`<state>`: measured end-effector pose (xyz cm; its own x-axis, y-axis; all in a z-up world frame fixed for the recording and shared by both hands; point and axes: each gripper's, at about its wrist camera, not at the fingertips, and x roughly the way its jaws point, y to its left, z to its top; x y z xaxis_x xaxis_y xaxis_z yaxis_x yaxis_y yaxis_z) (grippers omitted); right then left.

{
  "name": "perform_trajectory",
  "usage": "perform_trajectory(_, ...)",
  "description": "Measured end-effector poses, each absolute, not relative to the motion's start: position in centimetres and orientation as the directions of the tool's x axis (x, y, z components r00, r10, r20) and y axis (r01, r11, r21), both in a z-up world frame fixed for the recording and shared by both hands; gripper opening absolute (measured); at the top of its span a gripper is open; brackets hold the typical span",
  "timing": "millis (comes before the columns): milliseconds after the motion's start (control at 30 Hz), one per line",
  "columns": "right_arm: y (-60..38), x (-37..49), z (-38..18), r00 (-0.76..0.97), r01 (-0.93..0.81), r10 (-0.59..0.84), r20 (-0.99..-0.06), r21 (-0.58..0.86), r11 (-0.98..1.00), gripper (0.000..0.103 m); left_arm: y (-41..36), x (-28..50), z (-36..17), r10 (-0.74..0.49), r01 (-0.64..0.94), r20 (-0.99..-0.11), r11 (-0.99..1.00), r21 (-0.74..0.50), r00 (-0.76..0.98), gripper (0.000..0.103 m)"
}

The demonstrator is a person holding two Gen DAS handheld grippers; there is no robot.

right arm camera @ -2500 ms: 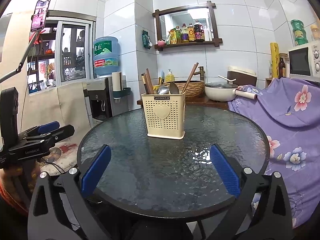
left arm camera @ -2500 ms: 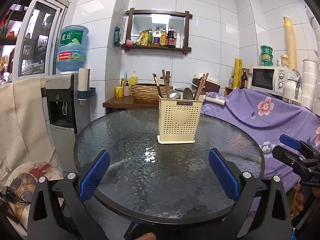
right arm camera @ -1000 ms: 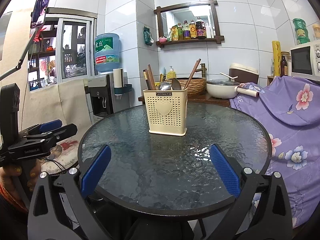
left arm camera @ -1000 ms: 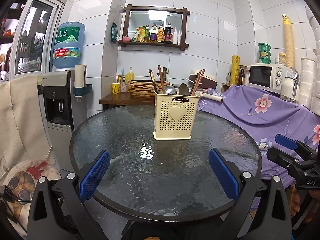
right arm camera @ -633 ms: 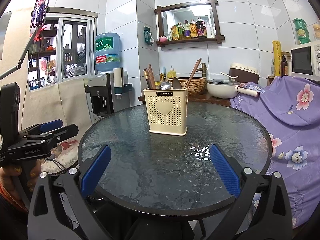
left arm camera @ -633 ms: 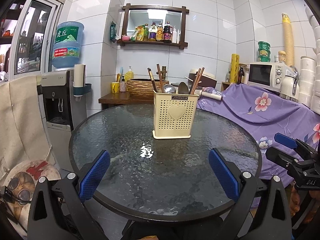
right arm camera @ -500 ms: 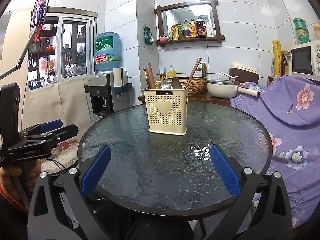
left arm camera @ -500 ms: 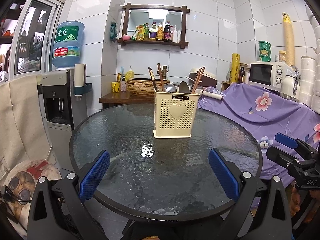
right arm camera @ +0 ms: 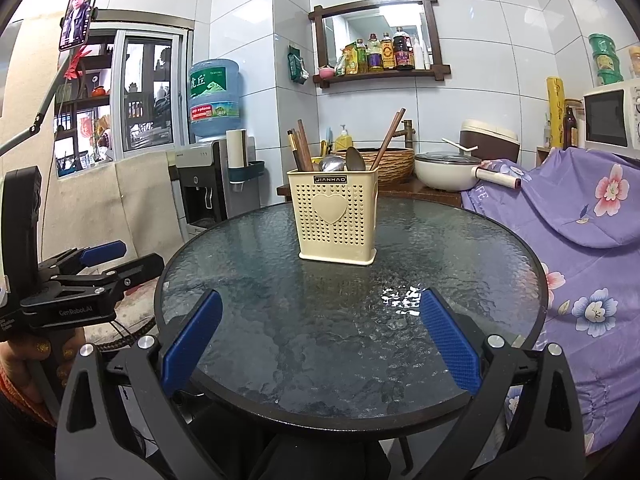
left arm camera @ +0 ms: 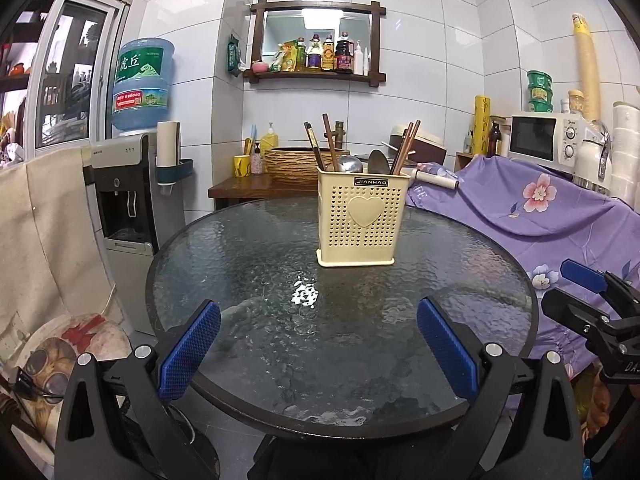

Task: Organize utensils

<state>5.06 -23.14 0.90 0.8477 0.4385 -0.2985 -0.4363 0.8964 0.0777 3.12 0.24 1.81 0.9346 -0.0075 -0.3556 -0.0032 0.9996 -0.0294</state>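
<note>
A cream perforated utensil holder point(left arm camera: 362, 222) point(right arm camera: 335, 218) with a heart on its front stands upright near the far side of a round glass table point(left arm camera: 248, 264) point(right arm camera: 460, 248). Brown chopsticks point(left arm camera: 330, 142) point(right arm camera: 386, 138) and metal spoons point(left arm camera: 378, 162) point(right arm camera: 355, 159) stick out of its top. My left gripper point(left arm camera: 318, 352) hangs open over the near table edge, nothing between its blue pads. My right gripper point(right arm camera: 320, 346) is likewise open and empty at the near edge. Each gripper shows at the side of the other's view.
A water dispenser point(left arm camera: 128, 196) stands left of the table. Purple flowered cloth point(left arm camera: 532, 208) covers furniture on the right, with a microwave point(left arm camera: 546, 138) behind. A wooden side table point(left arm camera: 244, 190) with a woven basket point(left arm camera: 290, 162) sits against the tiled wall. A person's hand point(right arm camera: 24, 364) holds the left gripper.
Both grippers have pulled back slightly and steadied; the holder sits a little farther off than 2.5 s ago. Nothing on the table moved.
</note>
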Motion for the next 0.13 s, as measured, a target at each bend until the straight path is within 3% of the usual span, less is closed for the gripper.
perform_trajectory(133, -23.14, 5.1, 0.85, 0.847, -0.437, 0.44, -0.299, 0.08, 0.896, 0.097, 0.28, 3.15, 1.8, -0.006, -0.003, -0.356, 1.0, -0.025, 0.935, 0.097)
